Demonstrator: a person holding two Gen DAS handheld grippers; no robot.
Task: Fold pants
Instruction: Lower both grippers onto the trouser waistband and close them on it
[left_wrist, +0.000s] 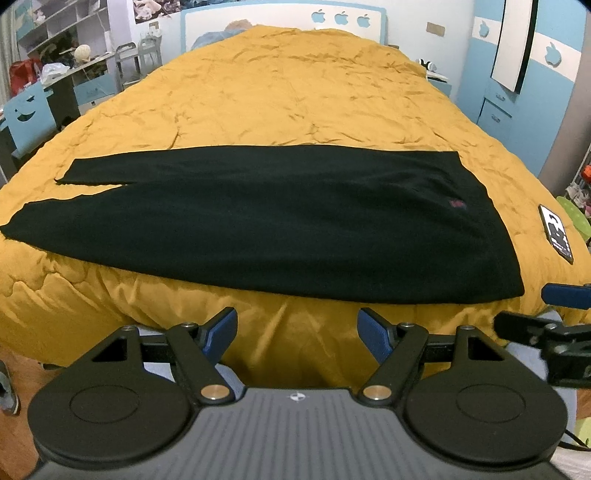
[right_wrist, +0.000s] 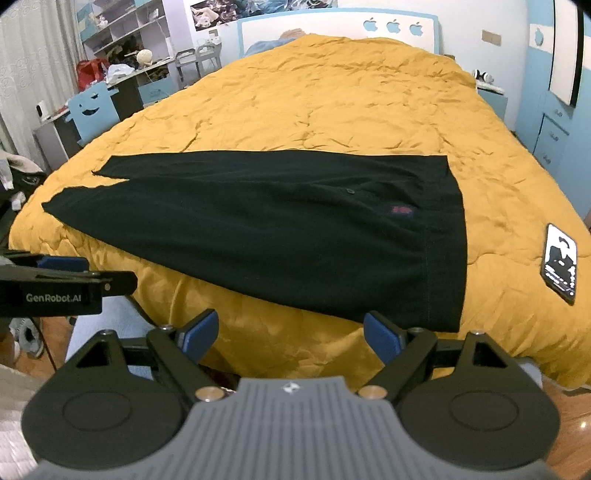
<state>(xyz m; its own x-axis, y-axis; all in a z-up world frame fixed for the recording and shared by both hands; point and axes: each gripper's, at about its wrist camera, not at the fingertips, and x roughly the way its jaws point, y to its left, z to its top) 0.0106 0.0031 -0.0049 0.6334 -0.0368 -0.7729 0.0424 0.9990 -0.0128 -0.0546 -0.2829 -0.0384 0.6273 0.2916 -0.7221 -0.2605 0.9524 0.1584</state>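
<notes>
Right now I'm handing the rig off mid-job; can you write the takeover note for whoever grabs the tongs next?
Left tongs: open, holding nothing, short of the bed's near edge.
Right tongs: open, holding nothing, also short of the near edge.
Black pants: spread flat across the yellow quilt, waistband toward the right, leg ends toward the left, the two legs side by side with a small gap at the cuffs.
A phone lies on the quilt right of the waistband, apart from the pants.
Done: pants laid out.
Left: every fold; no fold shows yet.
</notes>
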